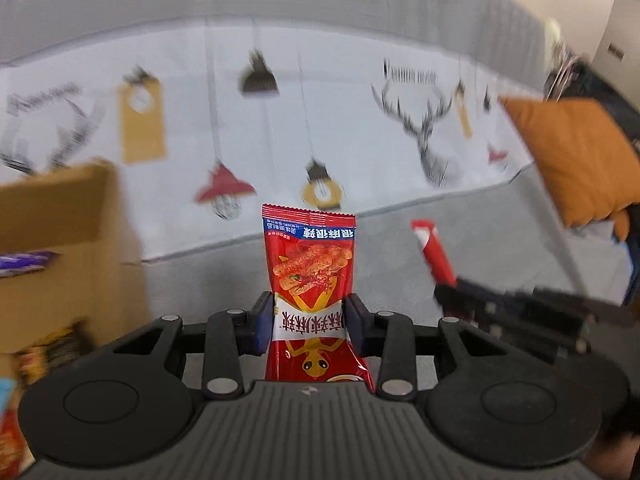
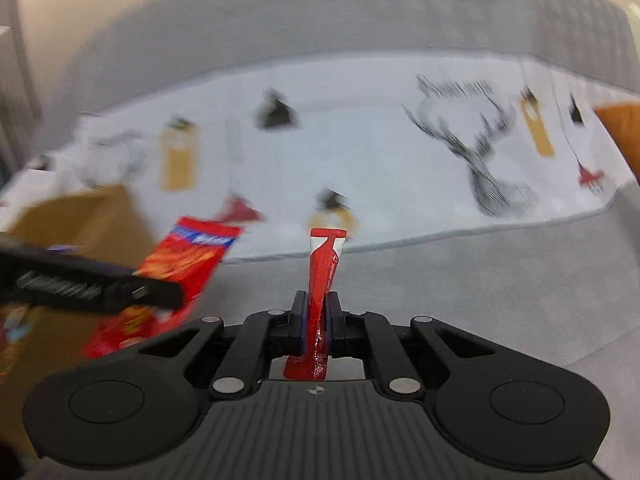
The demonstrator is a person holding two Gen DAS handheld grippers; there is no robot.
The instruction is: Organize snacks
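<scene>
Snack packet (image 1: 310, 280) in left tongs (image 1: 309, 326); thin sachet (image 2: 322, 280) in right tongs (image 2: 316, 322).

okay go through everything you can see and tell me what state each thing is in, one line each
Left gripper: jaws shut on the red snack packet.
Red snack packet: held upright, sealed.
Right gripper: jaws shut on the slim red stick packet.
Slim red stick packet: held edge-on, upright.
Cardboard box: open, snacks inside.
Orange cushion: lying on the sofa.
</scene>
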